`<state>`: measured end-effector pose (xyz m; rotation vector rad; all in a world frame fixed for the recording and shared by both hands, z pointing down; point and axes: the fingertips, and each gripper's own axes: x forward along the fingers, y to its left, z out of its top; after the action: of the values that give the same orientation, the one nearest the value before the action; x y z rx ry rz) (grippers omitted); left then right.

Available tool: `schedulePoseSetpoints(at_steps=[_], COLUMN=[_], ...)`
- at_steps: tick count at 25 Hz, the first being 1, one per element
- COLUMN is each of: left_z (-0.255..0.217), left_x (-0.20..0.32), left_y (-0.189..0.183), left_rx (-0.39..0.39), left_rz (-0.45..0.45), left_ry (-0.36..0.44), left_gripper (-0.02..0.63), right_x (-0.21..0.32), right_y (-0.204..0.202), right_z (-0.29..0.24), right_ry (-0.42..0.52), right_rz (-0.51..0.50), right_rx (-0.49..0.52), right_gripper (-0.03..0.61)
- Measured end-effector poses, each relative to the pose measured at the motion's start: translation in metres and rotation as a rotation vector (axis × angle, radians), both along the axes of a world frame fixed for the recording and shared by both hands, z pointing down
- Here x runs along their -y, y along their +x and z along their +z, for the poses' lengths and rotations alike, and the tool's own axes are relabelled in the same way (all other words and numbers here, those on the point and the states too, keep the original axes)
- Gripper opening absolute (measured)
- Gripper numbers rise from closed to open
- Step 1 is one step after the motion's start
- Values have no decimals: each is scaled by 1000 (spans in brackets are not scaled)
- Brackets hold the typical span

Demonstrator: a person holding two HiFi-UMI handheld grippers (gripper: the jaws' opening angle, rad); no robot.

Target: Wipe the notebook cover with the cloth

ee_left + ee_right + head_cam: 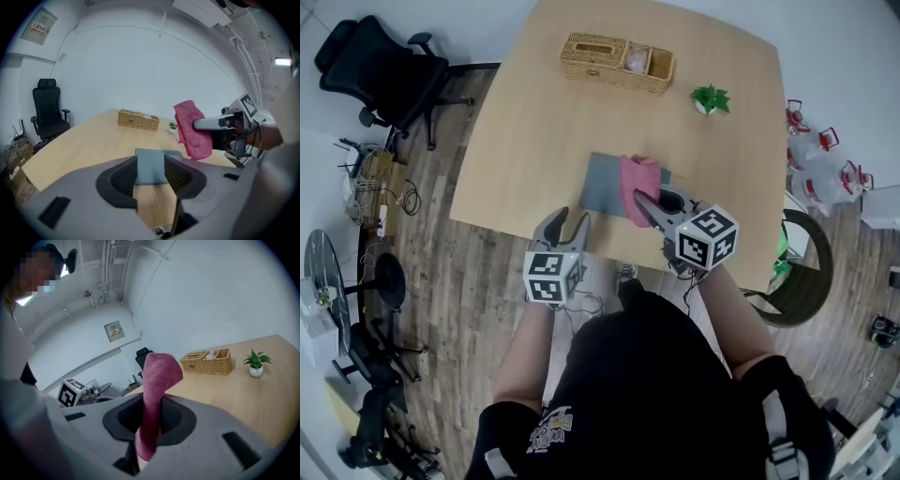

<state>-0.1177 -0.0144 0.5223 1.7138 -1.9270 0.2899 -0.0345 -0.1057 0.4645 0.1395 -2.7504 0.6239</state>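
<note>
A grey-blue notebook (602,183) lies flat on the wooden table (534,141) near its front edge. A pink cloth (637,176) hangs over the notebook's right part, pinched between the jaws of my right gripper (645,202). In the right gripper view the cloth (153,385) rises folded from between the pads of that gripper (151,409). My left gripper (570,225) hovers at the table's front edge just left of the notebook, open and empty. In the left gripper view the notebook (150,174) shows beyond my left gripper (150,161), with the cloth (192,129) dangling above its right side.
A wicker basket (617,61) stands at the back of the table, a small potted plant (710,98) to its right. A black office chair (380,70) is off the table's left corner, a dark round chair (797,272) at its right.
</note>
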Motion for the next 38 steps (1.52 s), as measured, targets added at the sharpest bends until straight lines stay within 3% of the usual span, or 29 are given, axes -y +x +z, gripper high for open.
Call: schedulePoseSetpoints(at_steps=[12, 20, 31, 38], left_z=[49, 71, 102, 117], left_x=[47, 61, 89, 95], left_y=[-17, -30, -41, -47], left_rx=[29, 31, -4, -42], left_rz=[-12, 50, 250, 352], left_ry=[-124, -182, -244, -259], left_gripper=[160, 160, 161, 163], right_x=[42, 48, 56, 55], right_y=[-22, -38, -67, -96], right_z=[15, 25, 60, 94], right_ry=[-39, -74, -143, -169], right_rz=[-47, -8, 161, 206], right_rx=[-2, -22, -124, -236], right_gripper=[63, 63, 63, 63])
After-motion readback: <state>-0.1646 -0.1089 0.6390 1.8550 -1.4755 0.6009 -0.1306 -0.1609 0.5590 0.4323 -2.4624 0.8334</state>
